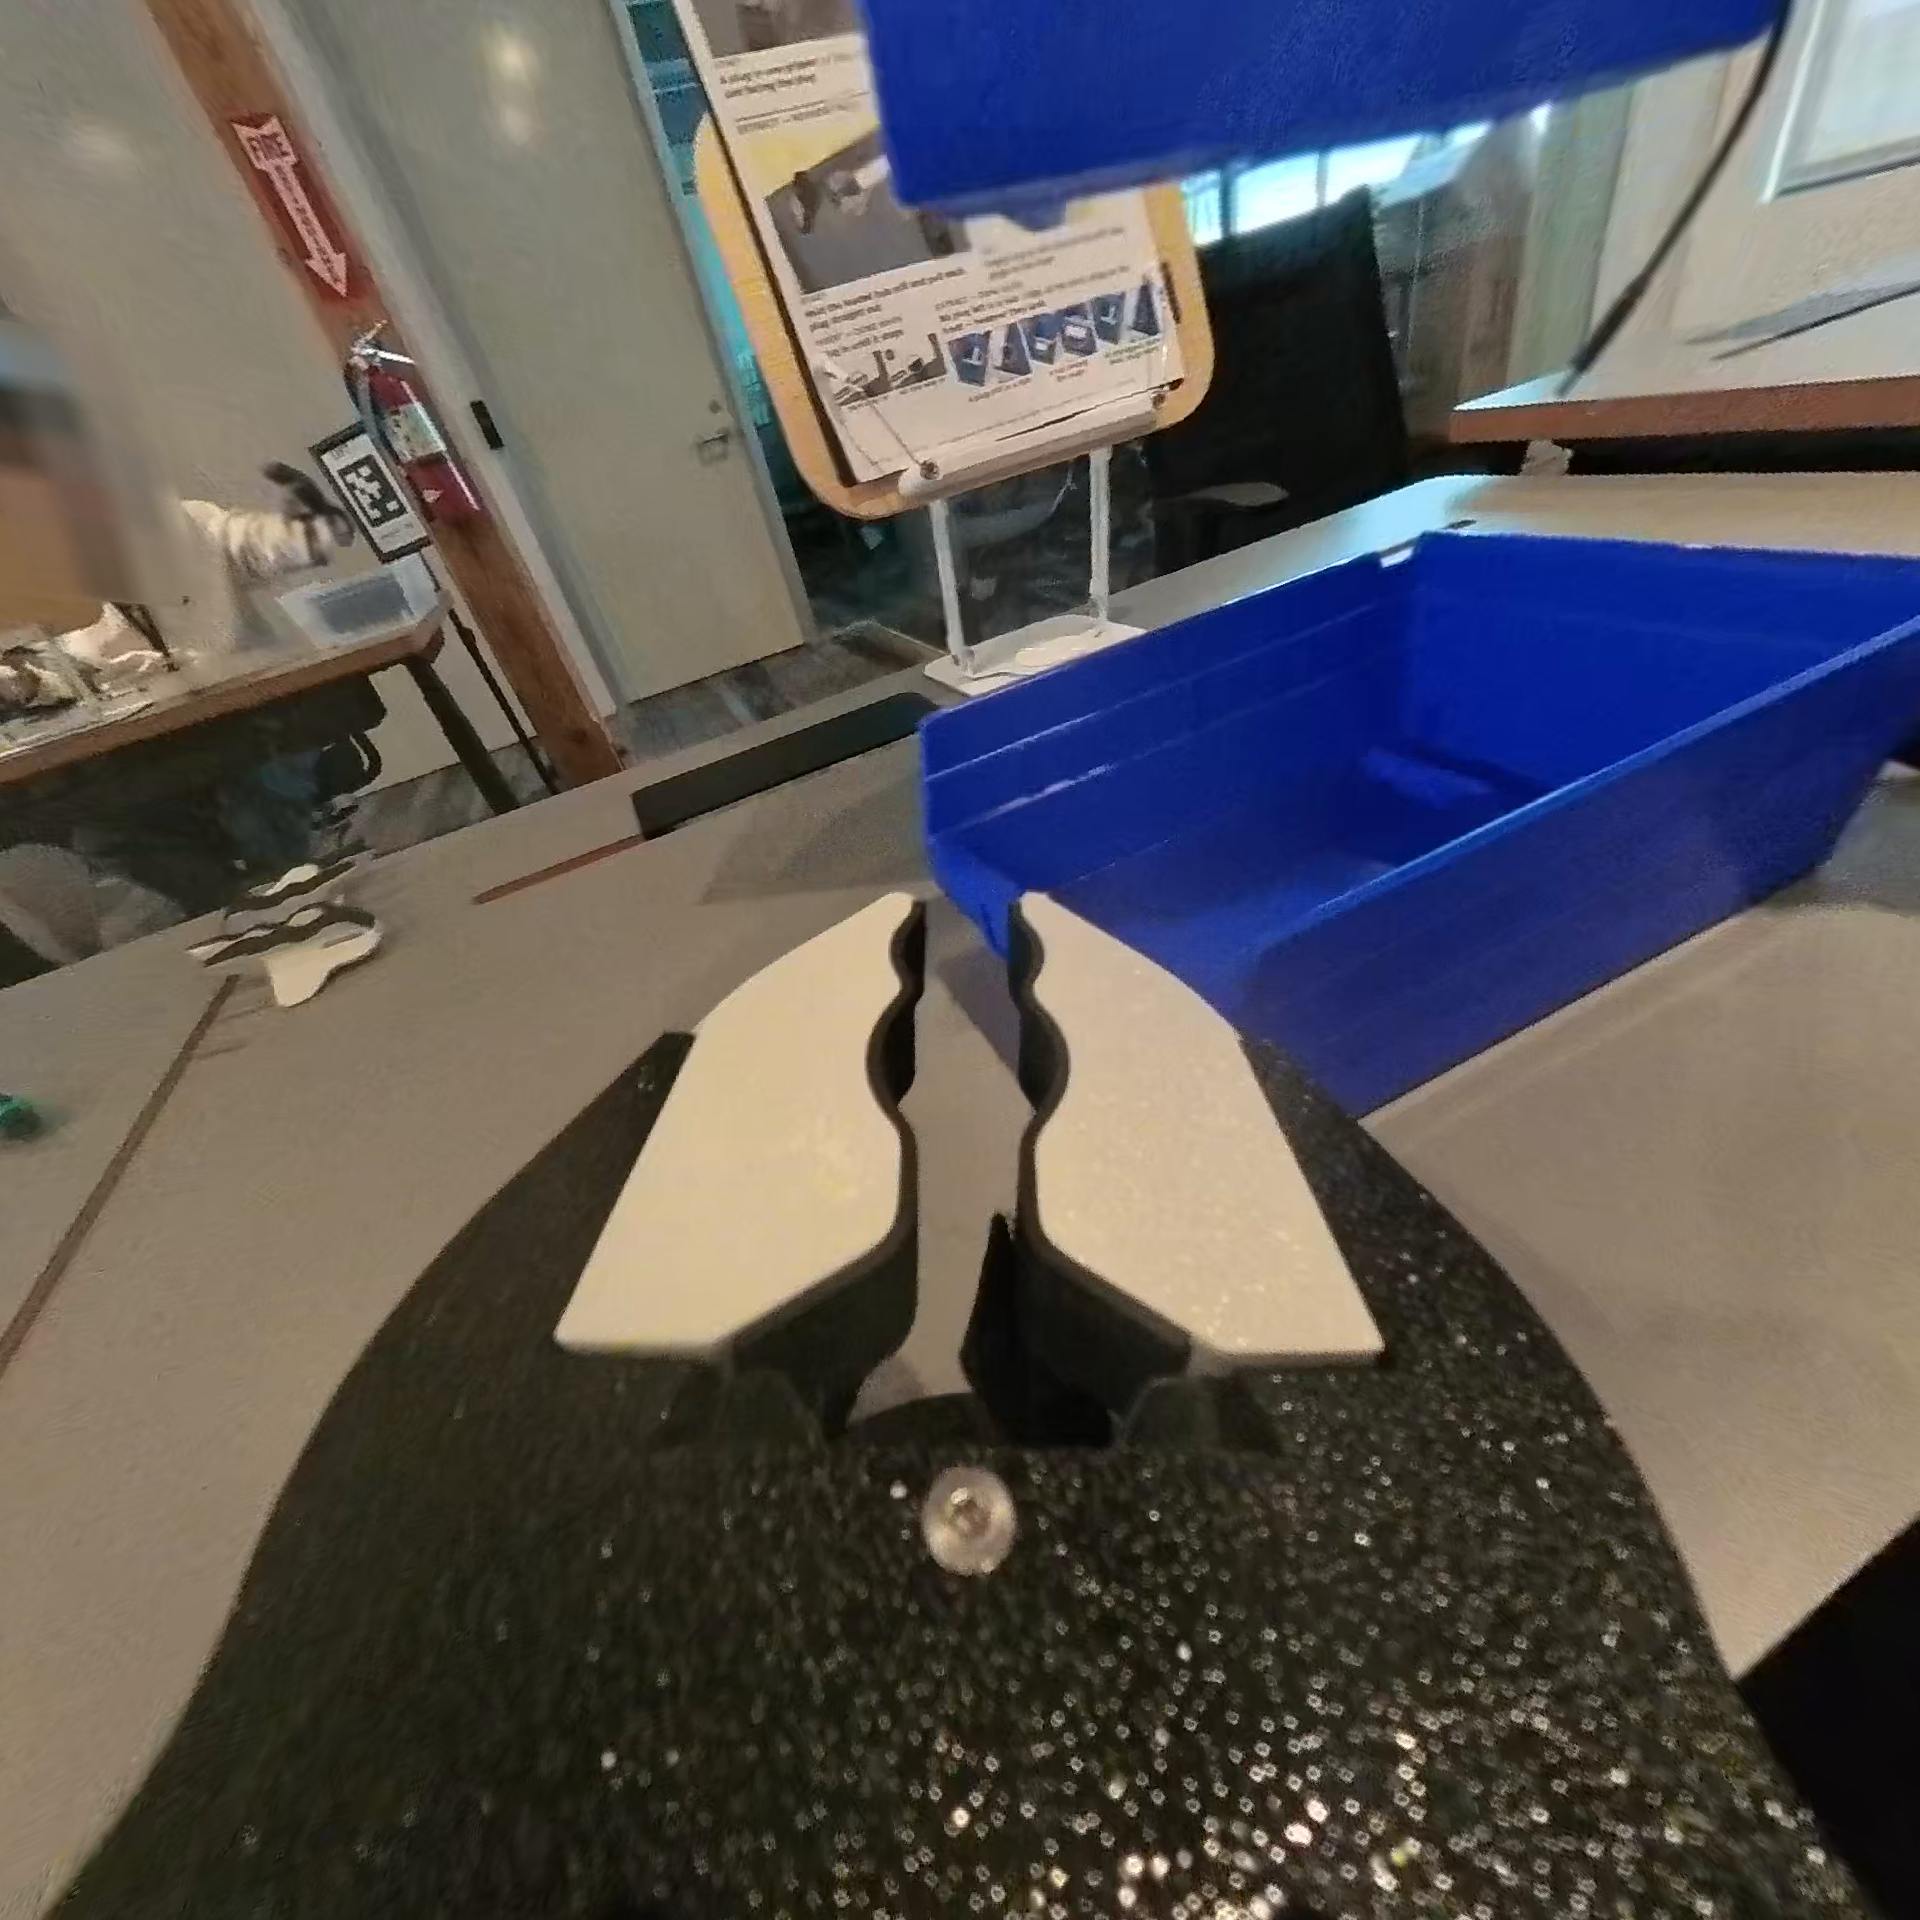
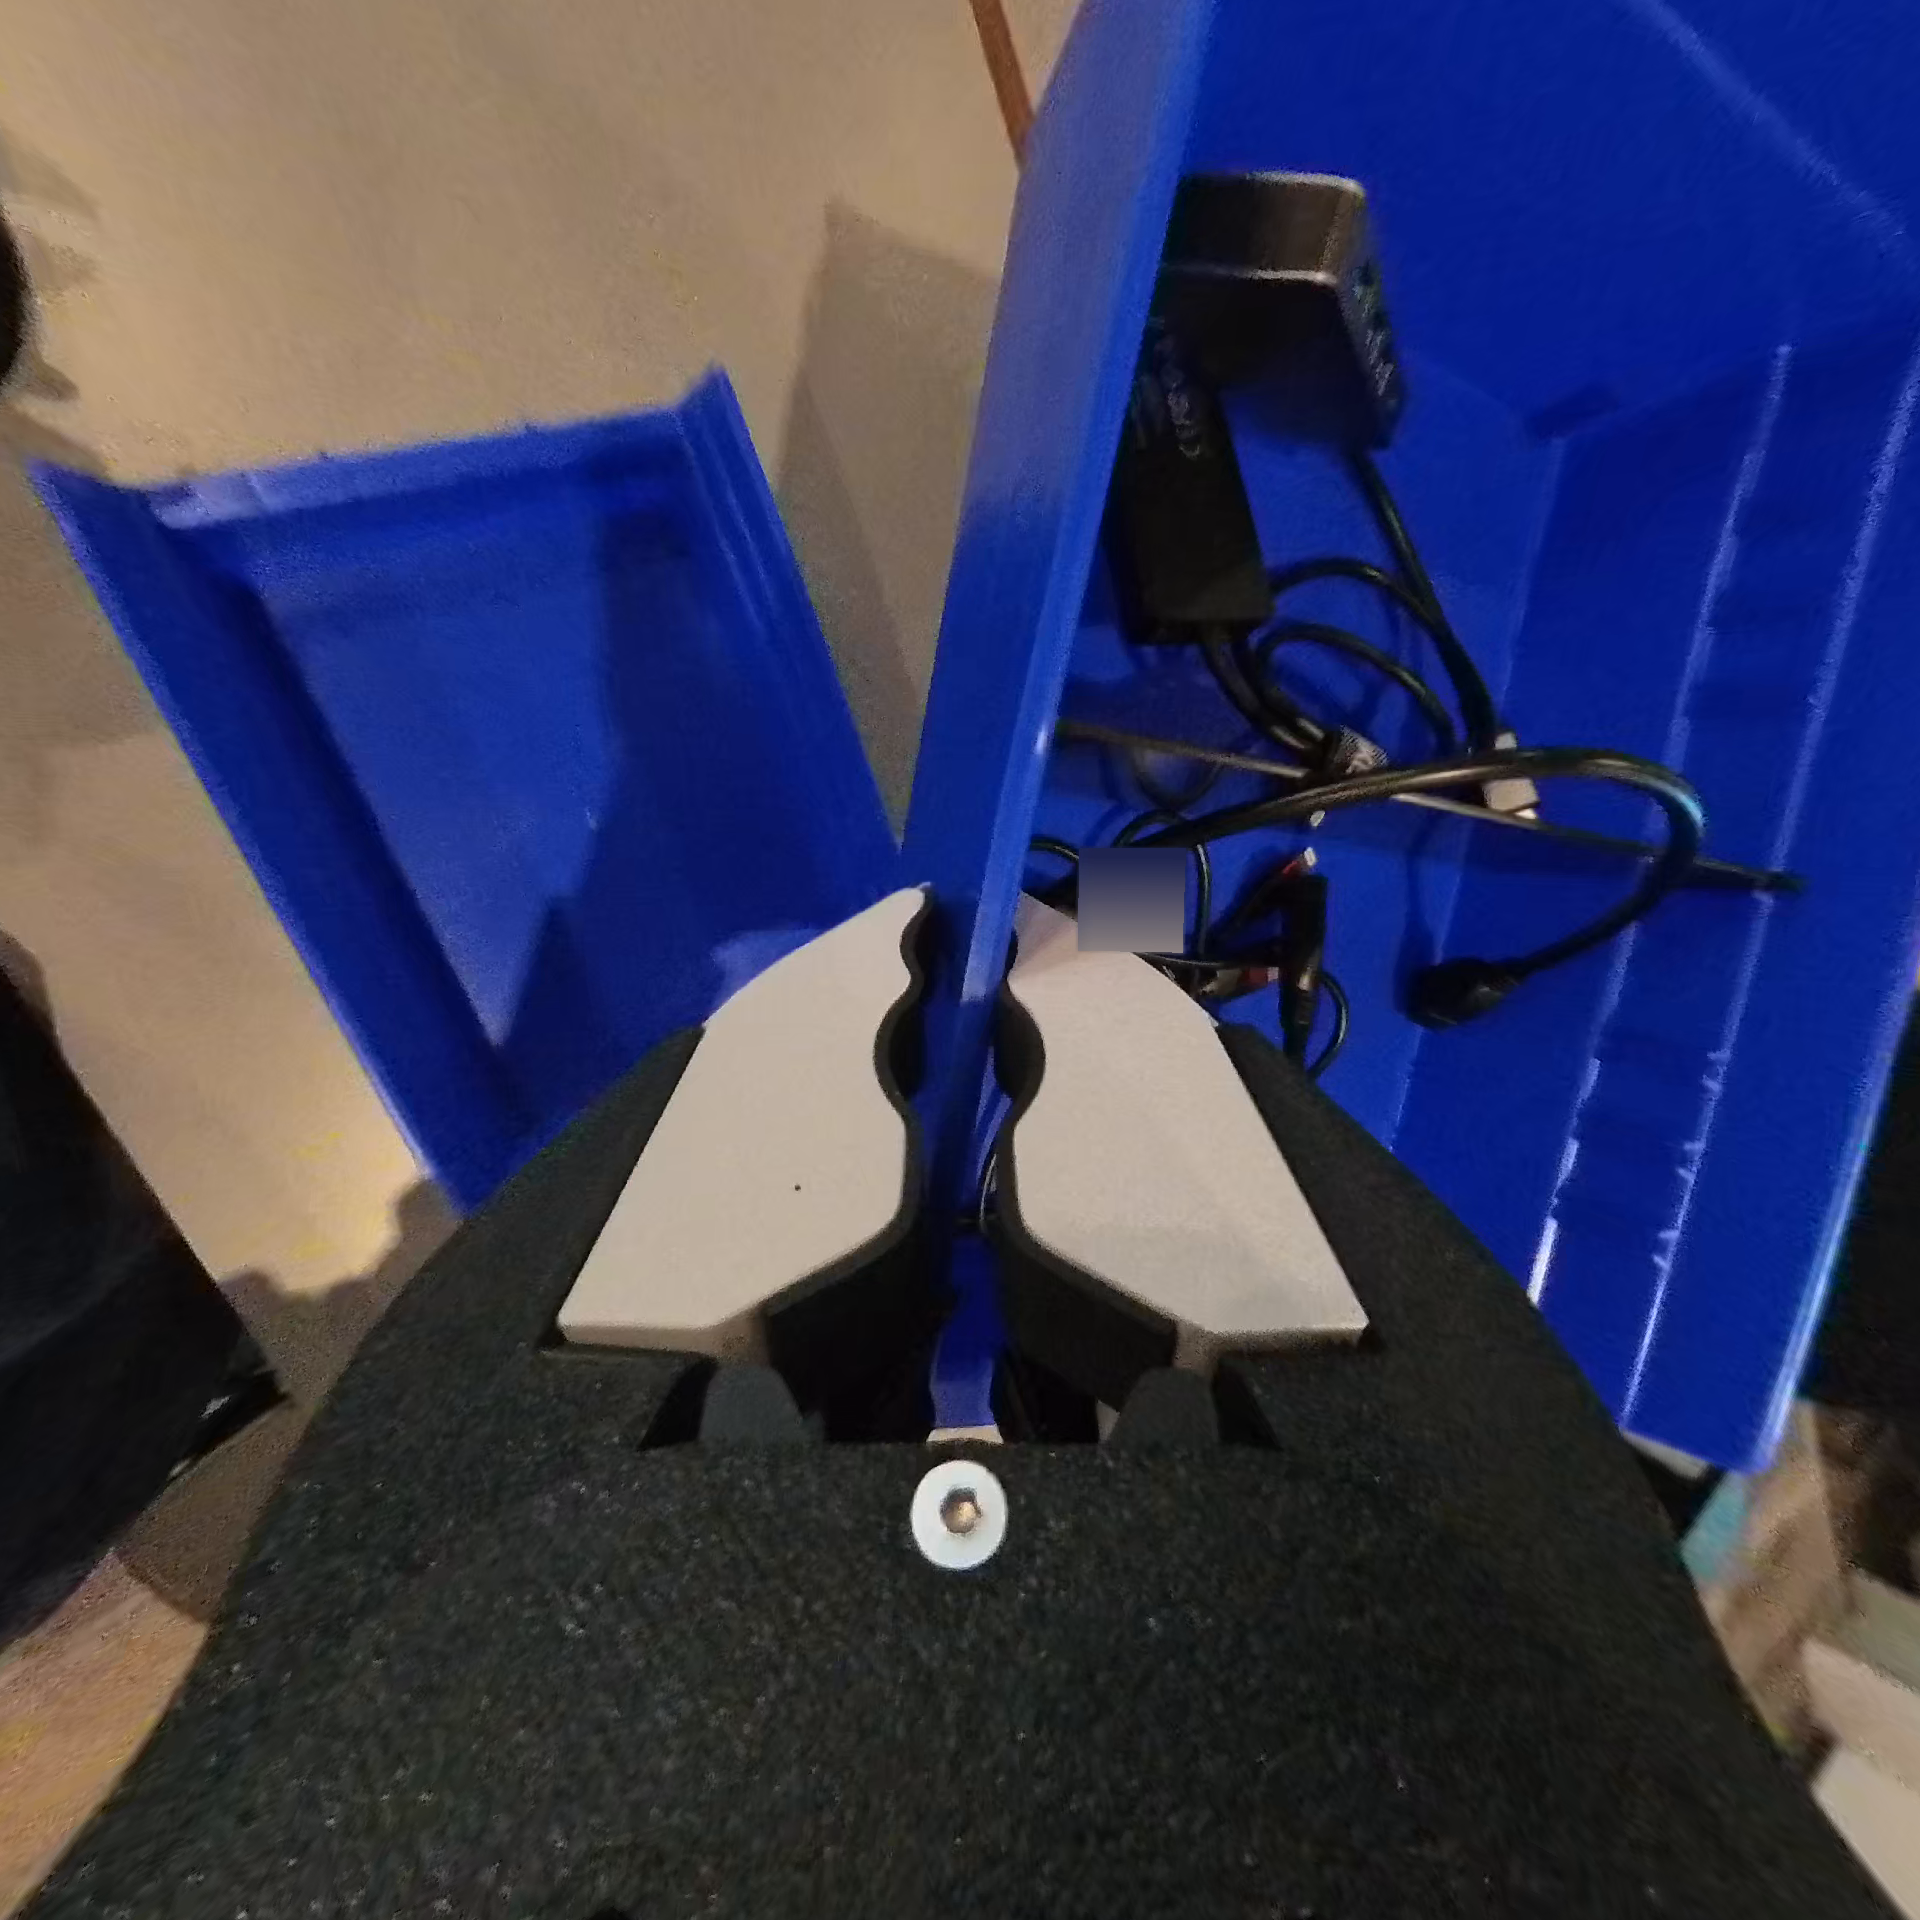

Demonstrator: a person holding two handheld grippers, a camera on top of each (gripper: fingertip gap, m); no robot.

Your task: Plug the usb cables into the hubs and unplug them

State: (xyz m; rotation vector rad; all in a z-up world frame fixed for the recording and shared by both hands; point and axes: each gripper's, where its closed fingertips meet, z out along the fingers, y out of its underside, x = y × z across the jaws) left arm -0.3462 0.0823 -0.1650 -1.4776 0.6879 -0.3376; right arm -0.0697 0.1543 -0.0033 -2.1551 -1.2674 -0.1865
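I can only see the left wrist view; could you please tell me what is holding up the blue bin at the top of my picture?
Observer: The right gripper is shut on one side wall of that lifted blue bin, with the wall between its fingers.
Operator: Thank you. Is there anything inside it?
Observer: Yes, a black USB hub sits at the bin's far end, with a tangle of black cables nearer the gripper.
Operator: Is any plug free?
Observer: At least one black plug lies loose on the bin's floor, not in a hub.
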